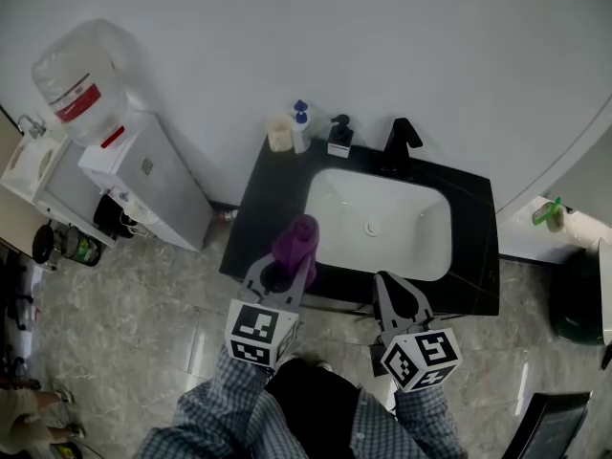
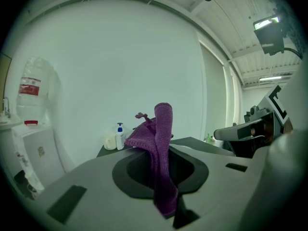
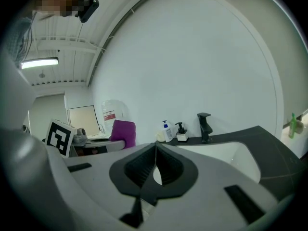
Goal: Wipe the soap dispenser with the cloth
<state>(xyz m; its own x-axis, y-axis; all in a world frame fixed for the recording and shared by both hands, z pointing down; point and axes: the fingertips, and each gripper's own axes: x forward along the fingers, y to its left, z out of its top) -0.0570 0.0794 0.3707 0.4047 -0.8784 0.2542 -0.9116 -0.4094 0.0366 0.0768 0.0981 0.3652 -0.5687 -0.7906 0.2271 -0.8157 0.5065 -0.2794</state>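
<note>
Over the front edge of a black worktop point(image 1: 268, 208) with a white basin point(image 1: 406, 247), the left tool point(image 1: 283, 273) is clenched on a purple cloth point(image 1: 297, 240), the right tool point(image 1: 389, 285) is closed and empty, and the black soap dispenser point(image 1: 339, 136) stands at the back near the tap point(image 1: 400, 143).

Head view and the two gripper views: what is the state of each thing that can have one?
left gripper: shut on the cloth.
right gripper: shut, nothing between the jaws.
cloth: bunched, clamped, its end standing up.
soap dispenser: upright on the counter, untouched.
blue-pump bottle: upright.
faucet: no water seen running.
sink: empty.
water bottle: inverted on its cooler.
</note>
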